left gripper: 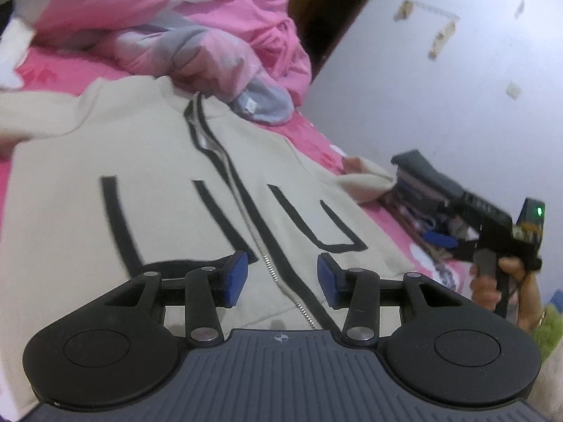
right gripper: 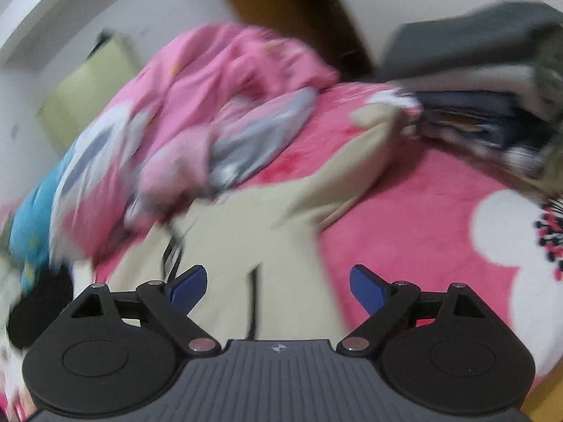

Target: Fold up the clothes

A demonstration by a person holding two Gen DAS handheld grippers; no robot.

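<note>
A beige zip-up jacket (left gripper: pixel 158 176) with black stripes lies flat, front up, on the pink bed sheet (left gripper: pixel 52 74). My left gripper (left gripper: pixel 282 277) hovers over its lower front. Its blue pads (left gripper: pixel 236 277) stand apart on either side of the zipper and grip nothing. The right sleeve (left gripper: pixel 366 179) stretches out towards a stack of clothes. A hand holds my right gripper (left gripper: pixel 441 239) off that sleeve's end. In the blurred right wrist view, the right gripper (right gripper: pixel 278 288) is wide open above the jacket (right gripper: pixel 246 232) with nothing between its fingers.
A crumpled pink quilt (left gripper: pixel 211 17) is piled at the head of the bed, touching the jacket's collar. A stack of folded clothes (right gripper: pixel 475 81) sits by the sleeve end. Past the bed are a white wall (left gripper: pixel 457 88) and a wooden door (left gripper: pixel 316 0).
</note>
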